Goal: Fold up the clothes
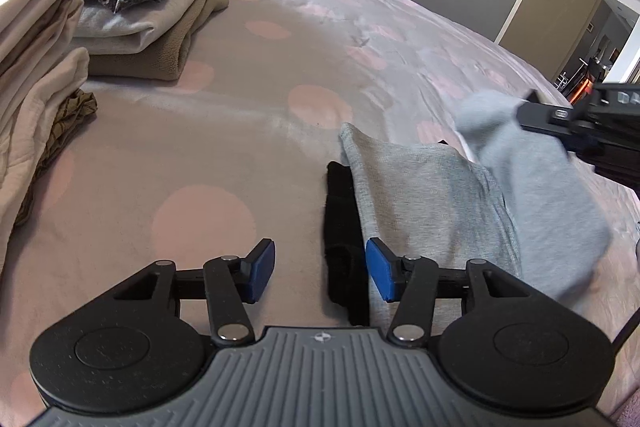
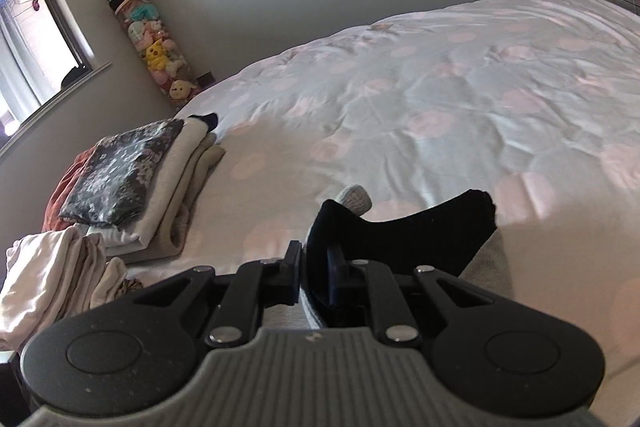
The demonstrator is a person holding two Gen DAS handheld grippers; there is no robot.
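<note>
Garment (image 1: 432, 195) lies just beyond the unclenched left gripper (image 1: 320, 273), its edge clamped in the right gripper (image 2: 314, 281).

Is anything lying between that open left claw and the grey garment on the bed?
Nothing visible blocks it. The left gripper hangs open right at the grey garment, over its black part. The right gripper holds the far end lifted.

Left gripper (image 1: 320, 269): black linkages, silver rivets, 2 blue-padded fingers (image 1: 262, 261), ribbed grey housing.
</note>
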